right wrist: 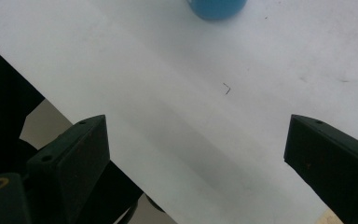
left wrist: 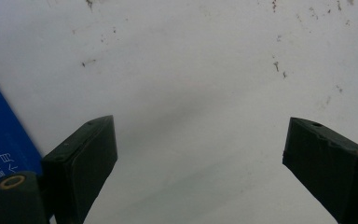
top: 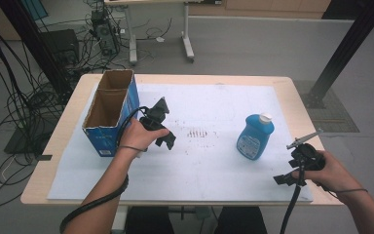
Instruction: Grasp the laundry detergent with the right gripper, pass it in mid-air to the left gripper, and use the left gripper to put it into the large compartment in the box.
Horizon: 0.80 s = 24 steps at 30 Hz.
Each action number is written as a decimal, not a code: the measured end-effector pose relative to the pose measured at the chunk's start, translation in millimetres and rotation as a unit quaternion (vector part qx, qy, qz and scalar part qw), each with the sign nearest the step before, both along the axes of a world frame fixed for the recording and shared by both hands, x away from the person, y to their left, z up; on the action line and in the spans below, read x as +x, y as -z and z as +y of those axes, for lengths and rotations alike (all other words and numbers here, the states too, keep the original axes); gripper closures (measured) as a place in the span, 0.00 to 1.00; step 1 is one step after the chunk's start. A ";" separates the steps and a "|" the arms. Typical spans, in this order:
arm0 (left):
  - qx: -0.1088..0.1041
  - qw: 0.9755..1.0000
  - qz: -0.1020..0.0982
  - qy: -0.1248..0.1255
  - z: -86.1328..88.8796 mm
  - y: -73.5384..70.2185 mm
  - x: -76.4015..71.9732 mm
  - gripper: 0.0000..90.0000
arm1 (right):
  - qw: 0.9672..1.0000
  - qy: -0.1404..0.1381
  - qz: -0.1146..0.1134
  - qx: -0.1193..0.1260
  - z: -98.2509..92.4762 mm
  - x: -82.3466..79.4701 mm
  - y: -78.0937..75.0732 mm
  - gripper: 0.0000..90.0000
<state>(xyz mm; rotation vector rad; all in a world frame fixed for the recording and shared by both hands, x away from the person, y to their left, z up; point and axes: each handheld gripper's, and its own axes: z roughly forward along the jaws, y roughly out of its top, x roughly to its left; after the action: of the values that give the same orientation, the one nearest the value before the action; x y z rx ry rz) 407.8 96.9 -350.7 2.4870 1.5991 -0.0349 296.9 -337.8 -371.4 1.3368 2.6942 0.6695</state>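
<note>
Item: bottle (top: 255, 137), blue plastic, upright; likely light, slick, squeezable; best gripped mid-body. My left gripper (top: 161, 127) and right gripper (top: 292, 168): jaws apart, empty.

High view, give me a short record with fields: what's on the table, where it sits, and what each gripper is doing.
surface: white sheet on a wooden table
box: open blue cardboard box, left side
bottle: blue bottle with white cap, upright, right of centre
left gripper: beside the box, jaws open, nothing between them
right gripper: near the sheet's right front corner, jaws open, nothing between them
</note>
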 end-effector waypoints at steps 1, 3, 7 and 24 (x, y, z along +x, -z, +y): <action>0.001 1.000 0.000 0.000 -0.4 -0.1 -0.2 0.11 | 1.000 0.000 0.000 0.000 0.0 0.0 0.0 0.07; 0.002 1.000 -0.001 0.001 -0.9 -0.1 -0.5 0.11 | 1.000 0.000 -0.006 0.007 -1.7 -0.5 2.6 0.07; 0.000 1.000 -0.002 0.000 -1.4 -1.3 -1.0 0.11 | 1.000 0.004 -0.015 0.013 -2.7 -1.0 4.9 0.07; 0.000 1.000 -0.004 0.006 -2.0 -3.7 -3.2 0.11 | 0.995 0.012 -0.080 0.063 -3.4 -4.5 20.6 0.07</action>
<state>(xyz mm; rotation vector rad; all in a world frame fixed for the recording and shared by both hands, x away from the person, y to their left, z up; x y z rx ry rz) 404.6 94.9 -347.0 2.4931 1.5815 -0.0281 292.4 -341.2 -392.0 1.2783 2.5448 0.9169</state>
